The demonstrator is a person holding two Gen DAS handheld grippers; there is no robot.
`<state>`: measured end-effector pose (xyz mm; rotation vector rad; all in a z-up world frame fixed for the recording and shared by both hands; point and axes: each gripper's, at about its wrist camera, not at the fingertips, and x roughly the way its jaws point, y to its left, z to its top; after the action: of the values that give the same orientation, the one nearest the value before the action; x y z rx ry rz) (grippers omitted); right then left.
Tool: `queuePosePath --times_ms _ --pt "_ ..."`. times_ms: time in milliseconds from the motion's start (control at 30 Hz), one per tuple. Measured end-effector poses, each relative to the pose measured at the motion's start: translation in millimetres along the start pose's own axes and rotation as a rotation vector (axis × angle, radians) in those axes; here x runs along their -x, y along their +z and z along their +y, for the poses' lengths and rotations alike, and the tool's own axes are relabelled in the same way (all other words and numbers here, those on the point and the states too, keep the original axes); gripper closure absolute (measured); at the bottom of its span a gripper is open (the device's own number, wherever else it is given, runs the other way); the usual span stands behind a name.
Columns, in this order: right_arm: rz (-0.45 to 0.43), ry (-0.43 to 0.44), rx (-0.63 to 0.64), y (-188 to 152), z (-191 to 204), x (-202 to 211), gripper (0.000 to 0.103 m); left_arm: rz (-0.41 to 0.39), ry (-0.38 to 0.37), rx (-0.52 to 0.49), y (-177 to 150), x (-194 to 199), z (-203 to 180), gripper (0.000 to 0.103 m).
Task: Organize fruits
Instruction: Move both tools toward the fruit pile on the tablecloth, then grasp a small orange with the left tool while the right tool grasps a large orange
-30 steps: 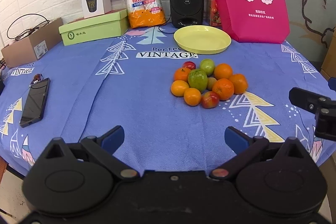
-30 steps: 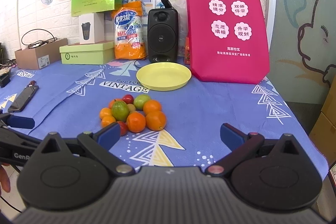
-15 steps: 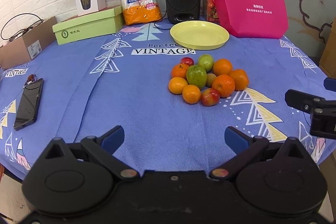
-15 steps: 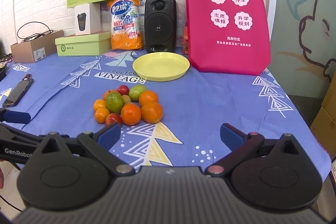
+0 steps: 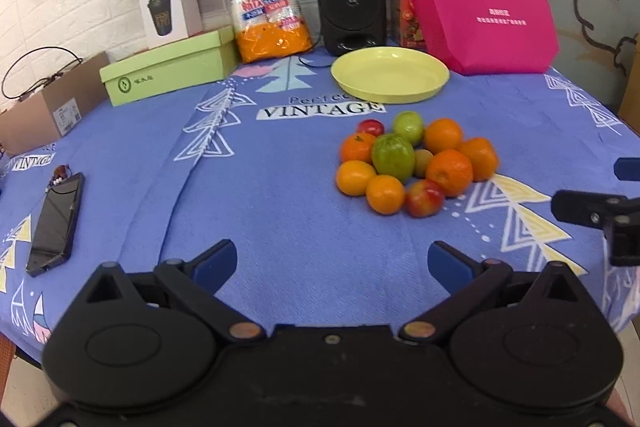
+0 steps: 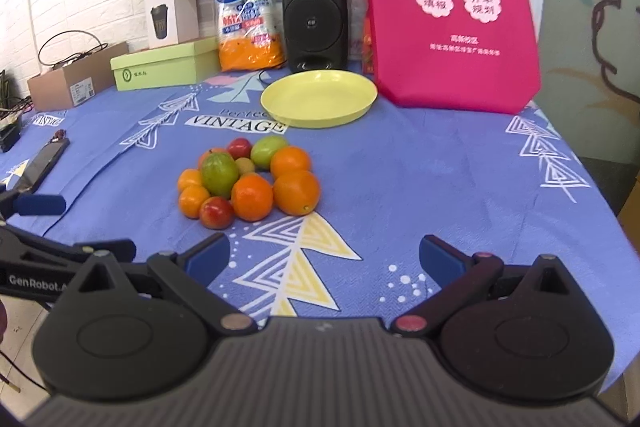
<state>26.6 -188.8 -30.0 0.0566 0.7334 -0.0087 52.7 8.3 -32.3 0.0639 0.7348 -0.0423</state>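
The fruit pile [image 5: 416, 165] lay in a tight cluster on the blue-clothed worktop [image 5: 248, 187], just in front of the empty yellow plate [image 5: 390, 74] — none of it on the plate yet, so the sorting looked barely begun. Both tongs were spread wide and held nothing. From the left tongs [image 5: 332, 259] the pile sat ahead and off to the right; from the right tongs [image 6: 325, 253] it sat ahead and to the left, so the fruit lay between the two. In the right wrist view the pile looked the closer, the red-yellow apple [image 6: 216, 212] and the big orange [image 6: 296, 191] at its near edge, so the right tongs seemed better placed for a first pick. The pile had no clear long axis — a roughly round clump. The plate stood directly behind it, away from both tongs, short of the black speaker [image 6: 314, 19].
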Motion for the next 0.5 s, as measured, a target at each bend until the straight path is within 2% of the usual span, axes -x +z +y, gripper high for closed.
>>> queuePosePath --times_ms 100,167,300,500 --pt "-0.021 0.026 0.022 -1 -3 -4 0.0 -0.045 0.003 0.032 0 -5 3 0.0" --pt "-0.021 0.023 0.043 -1 -3 -9 0.0 -0.063 0.018 0.019 2 -9 2 0.0" --pt "-0.01 0.037 0.063 -1 -4 -21 0.001 0.018 -0.024 -0.025 6 -31 3 0.0" --pt "0.006 0.056 0.098 0 -2 -39 0.002 0.023 -0.106 -0.013 10 -53 6 0.001"
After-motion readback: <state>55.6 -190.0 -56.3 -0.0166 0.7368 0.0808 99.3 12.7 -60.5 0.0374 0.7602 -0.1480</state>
